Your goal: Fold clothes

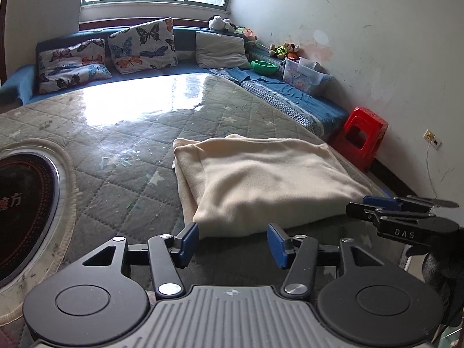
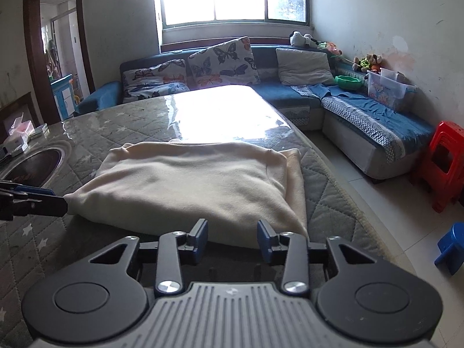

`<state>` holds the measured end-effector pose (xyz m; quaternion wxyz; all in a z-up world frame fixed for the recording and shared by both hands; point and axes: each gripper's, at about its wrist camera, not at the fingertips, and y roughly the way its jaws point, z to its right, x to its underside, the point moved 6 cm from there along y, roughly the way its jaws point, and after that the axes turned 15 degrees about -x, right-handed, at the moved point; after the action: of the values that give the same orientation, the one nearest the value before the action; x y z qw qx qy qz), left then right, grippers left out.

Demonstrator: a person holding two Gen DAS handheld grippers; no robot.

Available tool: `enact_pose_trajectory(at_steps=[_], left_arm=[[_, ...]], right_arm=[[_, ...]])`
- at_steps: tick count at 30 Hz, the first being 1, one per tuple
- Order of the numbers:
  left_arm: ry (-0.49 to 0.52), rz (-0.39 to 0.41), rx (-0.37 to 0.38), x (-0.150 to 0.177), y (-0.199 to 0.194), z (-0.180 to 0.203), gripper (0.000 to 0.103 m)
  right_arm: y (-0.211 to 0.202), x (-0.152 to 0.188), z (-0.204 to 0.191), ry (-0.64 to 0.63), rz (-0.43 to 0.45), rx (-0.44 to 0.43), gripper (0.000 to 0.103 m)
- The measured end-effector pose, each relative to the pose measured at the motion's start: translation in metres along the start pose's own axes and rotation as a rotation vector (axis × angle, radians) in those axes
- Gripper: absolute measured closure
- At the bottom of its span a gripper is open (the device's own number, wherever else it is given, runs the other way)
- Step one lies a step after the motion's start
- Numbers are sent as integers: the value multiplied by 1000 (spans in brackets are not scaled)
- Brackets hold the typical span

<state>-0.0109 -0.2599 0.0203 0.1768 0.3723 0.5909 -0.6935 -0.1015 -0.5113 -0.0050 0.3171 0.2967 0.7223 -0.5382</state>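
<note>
Both grippers hover at the near edge of the work, and neither holds anything. The left gripper [image 1: 232,242] has its blue pads spread wide, with the near left corner of the cream garment [image 1: 261,179] just beyond them and nothing between. The right gripper [image 2: 232,239] is spread the same way, pointing at the near hem of the cream garment [image 2: 188,185] toward its right corner.

The garment lies already folded into a thick, soft rectangle on the quilted surface [image 1: 121,156], close to the near right edge. Along its far side a lower layer sticks out past the top layer, so the stack is not square.

From where I stand, that is the main worry: if a gripper closes on the top layer alone, the fold will peel open and the layers will slide apart. The fleece looks bulky, so a shallow pinch could slip off mid-lift.

The surface has a glossy clear cover, which may let the whole bundle skid rather than hinge. A hard push to the right could send it over the edge toward the floor and the red stool [image 2: 443,159].
</note>
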Motion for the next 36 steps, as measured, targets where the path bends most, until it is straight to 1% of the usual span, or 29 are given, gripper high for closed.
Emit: enact_pose_trajectory(at_steps=[2, 4, 6, 9, 11, 12, 14, 16, 17, 18, 23, 25, 29, 31, 33, 35, 36], left_arm=[[4, -2, -1, 3, -1, 1, 44], [5, 1, -8, 5, -3, 2, 41], [4, 3, -11, 7, -5, 2, 38], [6, 8, -18, 11, -8, 3, 32], [12, 13, -25, 12, -10, 4, 26], [15, 16, -29, 13, -11, 5, 25], [23, 23, -31, 14, -13, 7, 21], [30, 28, -34, 15, -14, 10, 18], [32, 31, -36, 15, -15, 11, 16], [35, 34, -38, 16, -16, 12, 15], [48, 42, -50, 17, -18, 17, 9], [56, 48, -57, 19, -19, 19, 7], [69, 52, -71, 22, -21, 22, 3], [76, 54, -79, 24, -21, 23, 1], [84, 57, -86, 27, -22, 23, 0], [89, 59, -91, 29, -23, 24, 0], [89, 58, -91, 30, -23, 24, 0]], right_arm=[[-1, 3, -4, 0, -6, -2, 63], [-1, 4, -7, -1, -14, 0, 57], [-1, 6, -8, 2, -20, 3, 55], [-1, 9, -10, 5, -26, 2, 48], [-2, 11, -12, 3, -26, 7, 48], [-2, 11, -12, 2, -26, 9, 47], [-3, 12, -13, 1, -26, 13, 44], [-3, 13, -13, 0, -27, 16, 38], [-4, 13, -13, -1, -27, 18, 37], [-4, 14, -14, -1, -27, 20, 34], [-6, 16, -14, 1, -28, 28, 31], [-8, 15, -14, 5, -22, 35, 23], [-10, 16, -15, 3, -19, 46, 21], [-10, 16, -16, -1, -24, 50, 17], [-10, 17, -17, -8, -23, 57, 13], [-12, 17, -19, -16, -19, 69, 13], [-12, 17, -20, -18, -18, 71, 10]])
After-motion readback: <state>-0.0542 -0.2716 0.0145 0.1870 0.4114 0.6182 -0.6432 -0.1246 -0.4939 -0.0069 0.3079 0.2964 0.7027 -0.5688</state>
